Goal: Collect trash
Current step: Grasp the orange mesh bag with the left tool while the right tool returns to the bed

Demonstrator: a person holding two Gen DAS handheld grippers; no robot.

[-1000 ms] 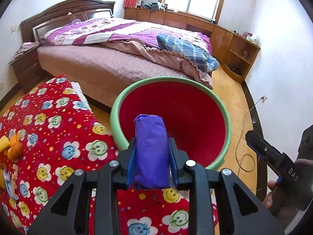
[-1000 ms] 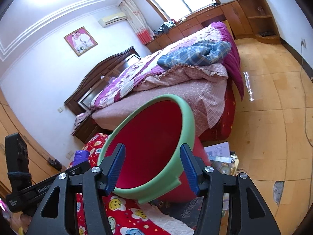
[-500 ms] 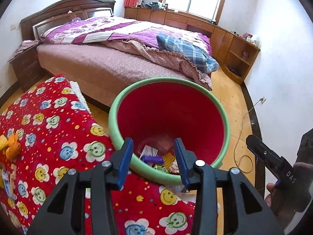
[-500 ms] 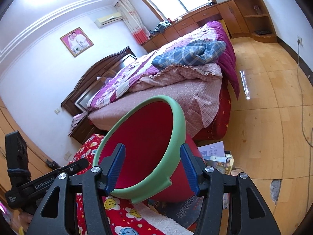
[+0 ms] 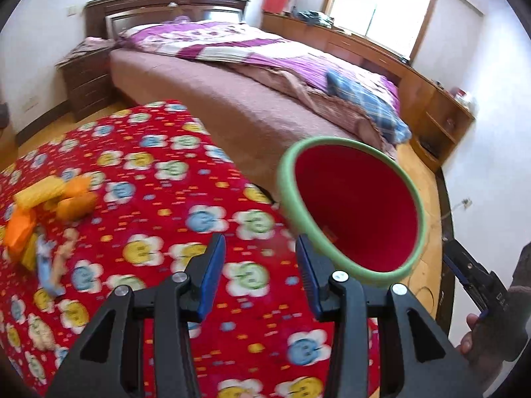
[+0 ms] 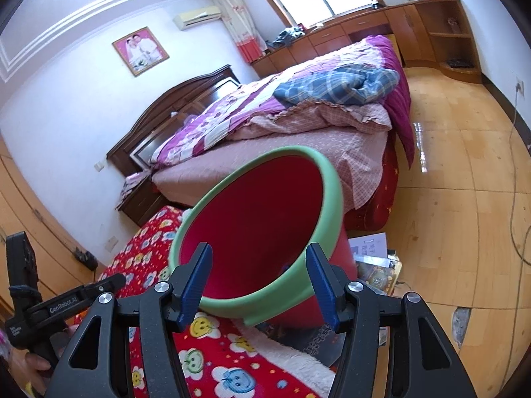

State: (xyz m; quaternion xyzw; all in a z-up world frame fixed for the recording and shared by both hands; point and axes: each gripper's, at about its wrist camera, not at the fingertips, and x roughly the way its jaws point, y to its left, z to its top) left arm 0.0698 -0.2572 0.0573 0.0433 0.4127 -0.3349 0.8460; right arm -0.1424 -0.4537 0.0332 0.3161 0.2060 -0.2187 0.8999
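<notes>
Left gripper (image 5: 259,243) over the red flowered blanket (image 5: 149,205), jaws released and holding nothing, only blanket showing in the gap. Right gripper (image 6: 259,248) with jaws apart and opening, pressing on nothing, aimed at the near rim of the red bucket (image 5: 358,205) with the green lip. Bucket tilted, mouth toward both cameras, standing off the blanket's edge between it and the bed (image 5: 232,106); bottom hidden from both views, so no telling what lies inside. On the blanket's far left, well apart from the bucket, an orange and yellow heap (image 5: 49,199) with a pale blue strip (image 5: 46,265) just beside it, too blurred to name. Beside the bucket's base, on the wooden floor (image 6: 464,199), a spread of papers and magazines (image 6: 371,265). On the bed, rumpled purple and pink covers and a blue checked cloth (image 6: 338,83). Dark nightstand (image 5: 86,79) next to the headboard. Along the far wall, under the bright window (image 5: 378,6), a run of wooden cabinets (image 5: 441,112) turning the corner into open shelves. Framed photo (image 6: 140,50) and air conditioner (image 6: 198,17) high on the white wall; a thin cable (image 6: 514,199) trailing down from a socket across the floor.
</notes>
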